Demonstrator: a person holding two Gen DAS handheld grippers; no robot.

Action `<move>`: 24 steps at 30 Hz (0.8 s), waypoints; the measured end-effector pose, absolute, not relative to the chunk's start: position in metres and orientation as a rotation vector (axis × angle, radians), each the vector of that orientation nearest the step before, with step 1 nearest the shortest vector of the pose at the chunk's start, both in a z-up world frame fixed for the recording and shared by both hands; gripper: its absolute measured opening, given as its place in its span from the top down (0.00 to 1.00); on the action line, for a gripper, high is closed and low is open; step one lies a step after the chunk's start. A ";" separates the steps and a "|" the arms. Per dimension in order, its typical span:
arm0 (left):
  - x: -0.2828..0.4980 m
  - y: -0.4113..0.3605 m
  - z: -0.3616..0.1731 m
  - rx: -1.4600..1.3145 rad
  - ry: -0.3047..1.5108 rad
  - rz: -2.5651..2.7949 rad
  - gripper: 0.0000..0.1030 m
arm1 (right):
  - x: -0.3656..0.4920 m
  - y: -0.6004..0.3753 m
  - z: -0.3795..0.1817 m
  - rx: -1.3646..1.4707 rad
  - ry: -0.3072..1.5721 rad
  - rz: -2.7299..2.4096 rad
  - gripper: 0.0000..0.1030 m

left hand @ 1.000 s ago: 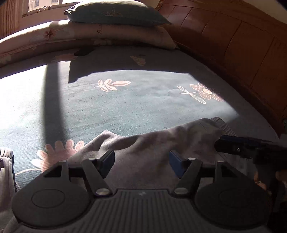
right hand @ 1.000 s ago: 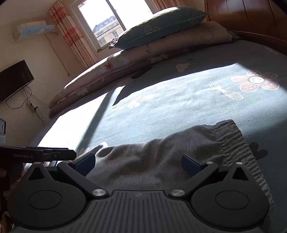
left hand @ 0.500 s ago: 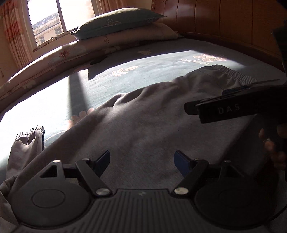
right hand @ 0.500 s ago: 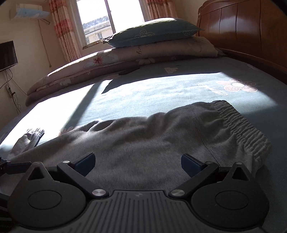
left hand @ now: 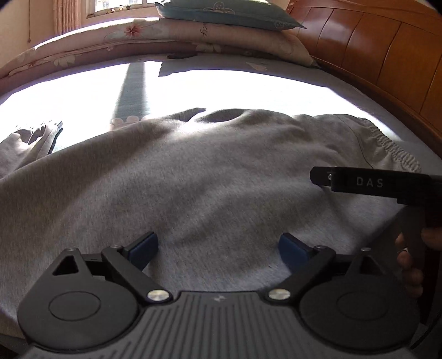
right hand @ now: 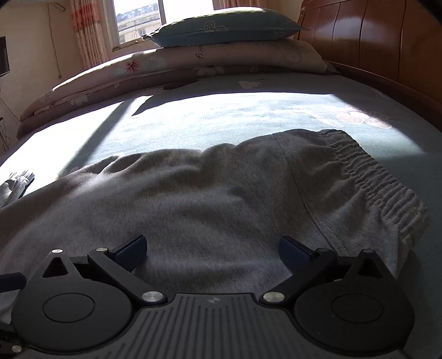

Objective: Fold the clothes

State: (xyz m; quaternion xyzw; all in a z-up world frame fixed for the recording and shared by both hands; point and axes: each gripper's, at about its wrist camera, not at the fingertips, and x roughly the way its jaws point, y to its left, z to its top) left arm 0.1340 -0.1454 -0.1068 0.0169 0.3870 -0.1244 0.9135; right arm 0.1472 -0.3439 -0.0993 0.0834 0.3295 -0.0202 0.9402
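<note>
Grey sweatpants (left hand: pixel 210 176) (right hand: pixel 221 198) lie spread across the bed, the elastic waistband (right hand: pixel 381 187) at the right and a leg end (left hand: pixel 30 140) at the far left. My left gripper (left hand: pixel 218 245) hovers low over the middle of the fabric, its jaws opening wide, cloth below them but nothing pinched. My right gripper (right hand: pixel 212 248) stands open over the cloth close to the waistband, holding nothing. In the left wrist view the other gripper's black body (left hand: pixel 373 185) crosses the right side, with a person's fingers (left hand: pixel 411 265) on its handle.
The bed has a teal flowered sheet (right hand: pixel 234 116), brightly sunlit behind the pants. A rolled quilt (right hand: pixel 171 66) with a teal pillow (right hand: pixel 226 26) on top lies along the far edge. A wooden headboard (right hand: pixel 386 41) rises at the right. A window (right hand: pixel 138 16) is behind.
Both grippers came down closer to the pants. The left gripper's jaws spread wider. The pants now lie lower and flatter and fill more of both views.
</note>
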 end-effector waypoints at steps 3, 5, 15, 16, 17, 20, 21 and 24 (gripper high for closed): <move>0.135 -0.148 -0.110 0.043 0.789 -0.256 0.01 | 0.145 -0.341 -0.104 0.141 0.665 -0.039 0.00; 0.135 -0.149 -0.111 0.048 0.773 -0.255 0.01 | 0.145 -0.336 -0.106 0.109 0.663 -0.049 0.00; 0.127 -0.143 -0.097 0.082 0.673 -0.237 0.01 | 0.131 -0.361 -0.083 0.236 0.516 -0.021 0.00; 0.129 -0.142 -0.099 0.087 0.687 -0.238 0.01 | 0.129 -0.366 -0.080 0.250 0.488 -0.033 0.00; 0.132 -0.139 -0.103 0.072 0.703 -0.235 0.01 | 0.129 -0.372 -0.077 0.265 0.467 -0.052 0.00; 0.137 -0.129 -0.111 0.024 0.733 -0.227 0.01 | 0.133 -0.394 -0.077 0.343 0.474 -0.110 0.00; 0.137 -0.127 -0.109 0.023 0.730 -0.227 0.01 | 0.137 -0.403 -0.082 0.388 0.504 -0.127 0.00; 0.139 -0.119 -0.098 -0.019 0.711 -0.253 0.01 | 0.138 -0.420 -0.088 0.484 0.520 -0.140 0.00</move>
